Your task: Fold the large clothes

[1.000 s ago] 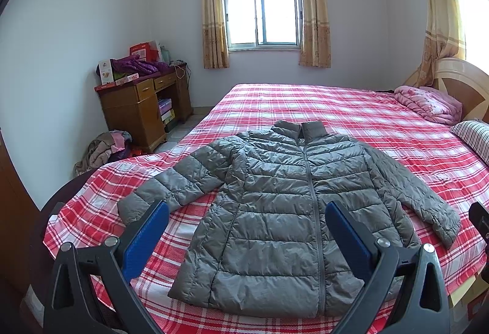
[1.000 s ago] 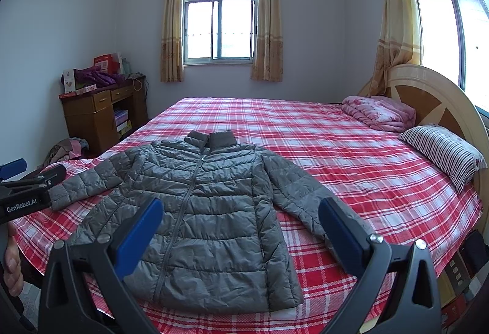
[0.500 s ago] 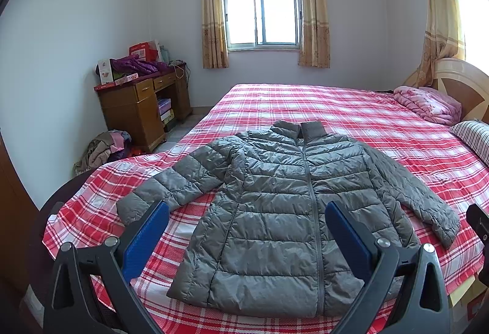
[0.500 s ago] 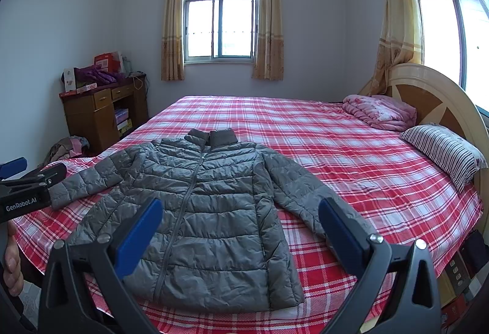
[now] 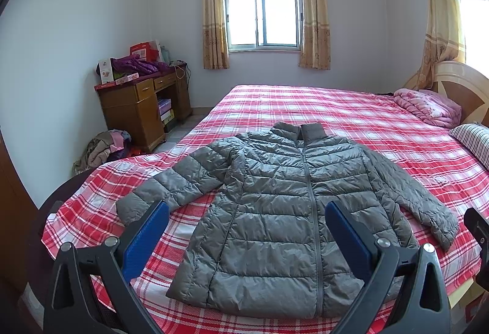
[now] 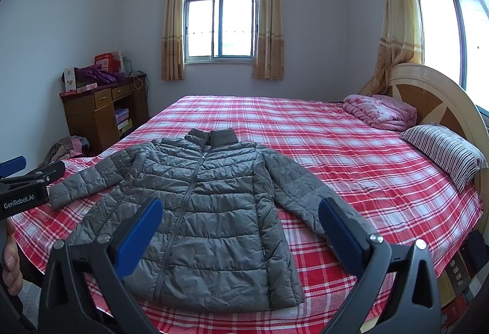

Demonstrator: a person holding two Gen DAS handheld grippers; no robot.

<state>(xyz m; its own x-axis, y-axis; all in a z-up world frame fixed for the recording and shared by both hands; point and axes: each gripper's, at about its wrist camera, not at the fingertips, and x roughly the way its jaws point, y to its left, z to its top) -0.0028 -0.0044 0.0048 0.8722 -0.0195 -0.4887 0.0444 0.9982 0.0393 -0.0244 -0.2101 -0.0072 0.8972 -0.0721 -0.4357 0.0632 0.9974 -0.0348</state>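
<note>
A grey quilted puffer jacket (image 5: 290, 211) lies flat and zipped, front up, on the red plaid bed (image 5: 351, 120), collar toward the window and both sleeves spread outward. It also shows in the right wrist view (image 6: 198, 217). My left gripper (image 5: 246, 230) is open and empty, held above the jacket's lower hem. My right gripper (image 6: 240, 227) is open and empty, above the hem and the jacket's right sleeve (image 6: 305, 196). The left gripper's body (image 6: 27, 190) shows at the left edge of the right wrist view.
A striped pillow (image 6: 446, 150) and a folded pink quilt (image 6: 379, 110) lie by the headboard (image 6: 434, 101) on the right. A wooden desk (image 5: 137, 107) with clutter stands at the left wall, with a clothes pile (image 5: 101, 147) on the floor.
Both grippers have stayed open and nearly still. The jacket has not moved.
</note>
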